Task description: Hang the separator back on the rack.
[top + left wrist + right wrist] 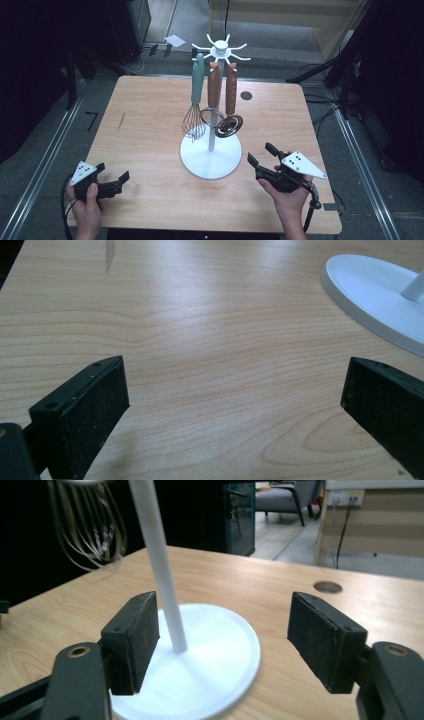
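utensils are hung from the hooks of a white utensil stand (pixel 210 150) at the middle of the wooden table (pixel 150 100): a whisk with a teal handle (pixel 196 100) on the left and two wooden-handled tools (pixel 223 95) beside it, kept off the tabletop and within reach. the right gripper (pixel 262 155) is held low, just right of the stand's round base, jaws spread wide with nothing between the pads; in the right gripper view the stand's pole (pixel 159 565) is seen beyond the left jaw, apart from it. the left gripper (pixel 114 181) is rested near the front left edge, jaws likewise apart and empty, well clear of the base.
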Motion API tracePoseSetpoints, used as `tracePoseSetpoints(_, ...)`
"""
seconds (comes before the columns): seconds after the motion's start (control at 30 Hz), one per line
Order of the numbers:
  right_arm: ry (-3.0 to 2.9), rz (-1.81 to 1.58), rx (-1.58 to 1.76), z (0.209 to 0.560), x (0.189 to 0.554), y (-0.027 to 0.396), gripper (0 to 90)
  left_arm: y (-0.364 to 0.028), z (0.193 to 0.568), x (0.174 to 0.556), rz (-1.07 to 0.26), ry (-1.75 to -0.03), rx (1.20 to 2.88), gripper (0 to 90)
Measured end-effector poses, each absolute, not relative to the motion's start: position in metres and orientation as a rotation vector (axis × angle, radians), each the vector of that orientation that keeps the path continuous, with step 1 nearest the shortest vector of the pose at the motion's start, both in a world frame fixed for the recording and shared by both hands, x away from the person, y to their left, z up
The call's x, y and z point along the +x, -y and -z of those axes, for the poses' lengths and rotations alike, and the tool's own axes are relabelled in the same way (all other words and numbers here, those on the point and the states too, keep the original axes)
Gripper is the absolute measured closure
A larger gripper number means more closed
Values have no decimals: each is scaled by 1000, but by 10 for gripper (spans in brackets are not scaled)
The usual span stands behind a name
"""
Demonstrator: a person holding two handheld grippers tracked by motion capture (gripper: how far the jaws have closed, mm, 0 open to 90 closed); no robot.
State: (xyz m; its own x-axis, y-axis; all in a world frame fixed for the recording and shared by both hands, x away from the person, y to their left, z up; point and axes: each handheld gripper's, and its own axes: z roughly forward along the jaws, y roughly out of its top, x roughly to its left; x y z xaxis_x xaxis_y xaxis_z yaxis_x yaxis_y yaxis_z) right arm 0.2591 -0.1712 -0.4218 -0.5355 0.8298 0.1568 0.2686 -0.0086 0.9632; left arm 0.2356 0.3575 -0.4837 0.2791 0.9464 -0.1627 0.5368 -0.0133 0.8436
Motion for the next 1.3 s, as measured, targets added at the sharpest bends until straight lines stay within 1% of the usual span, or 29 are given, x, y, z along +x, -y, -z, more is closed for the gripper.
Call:
tracePoseSetpoints(0.33, -1781, -1572, 1207, 453, 257, 207, 313, -357, 484, 236, -587, -1373, 1678, 0)
tracePoseSetpoints(0.47, -1768, -1592, 1249, 463, 257, 226, 302, -357, 484, 236, -588, -1373, 1681, 0)
tracePoseSetpoints(0.63, -1736, -1584, 1298, 471, 254, 246, 294, -357, 483, 236, -588, -1356, 1684, 0)
tracePoseSetpoints(0.97, -1742, -1449, 1364, 488, 240, 279, 285, -357, 484, 236, -583, -1357, 1683, 0)
tracePoseSetpoints(1.3, -1702, -1400, 1443, 494, 228, 300, 227, -359, 484, 236, -566, -1347, 1673, 0)
